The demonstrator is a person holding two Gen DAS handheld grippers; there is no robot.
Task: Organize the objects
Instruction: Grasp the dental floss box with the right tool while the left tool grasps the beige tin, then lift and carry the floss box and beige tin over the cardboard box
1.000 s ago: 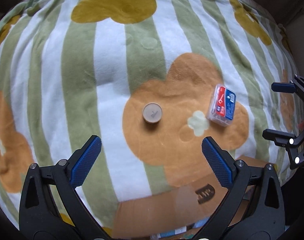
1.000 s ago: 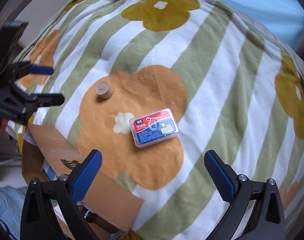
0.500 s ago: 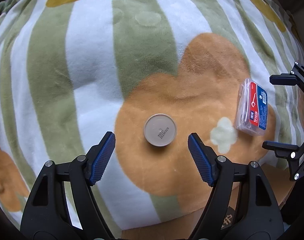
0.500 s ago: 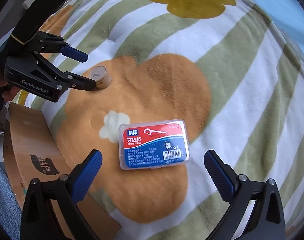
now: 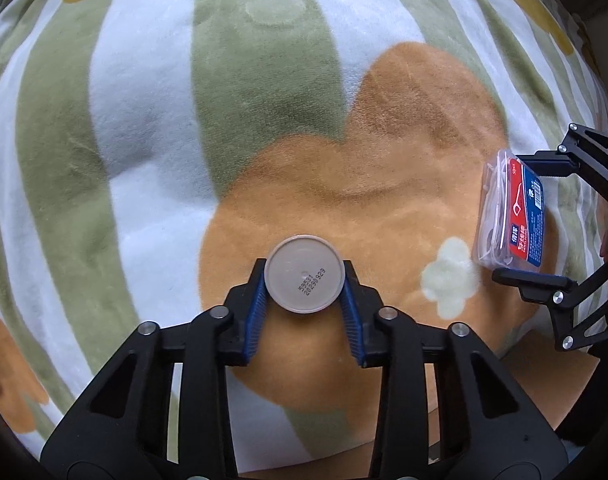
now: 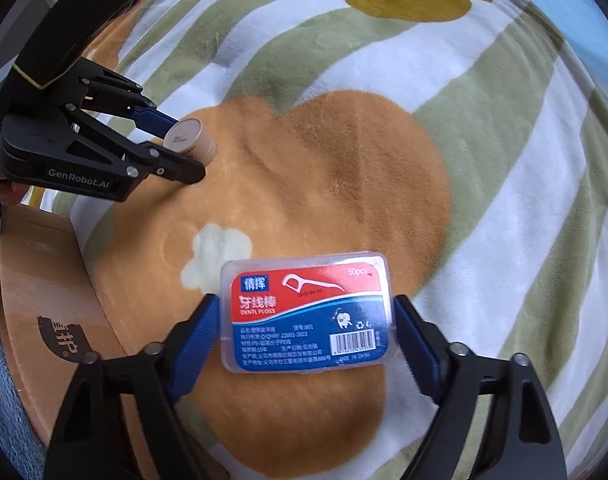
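Note:
A small round beige jar (image 5: 302, 274) stands on the orange flower of the blanket. My left gripper (image 5: 304, 284) points straight down and is shut on it, a blue pad pressing each side. In the right wrist view the same jar (image 6: 191, 139) sits between the left gripper's (image 6: 176, 148) fingers. A clear dental floss box (image 6: 307, 314) with a red and blue label lies flat on the blanket. My right gripper (image 6: 305, 320) straddles it, its jaws closing, with the pads at the box's two short ends. The left wrist view shows the floss box (image 5: 511, 216) at far right.
Everything lies on a soft green-and-white striped blanket (image 5: 144, 100) with orange and mustard flowers. A brown cardboard box (image 6: 44, 300) sits below the blanket's near edge. A hand (image 6: 8, 194) holds the left gripper's handle.
Both grippers came down onto the blanket. The left jaws went from wide open to shut on the jar. The right jaws narrowed from wide open to the ends of the floss box.

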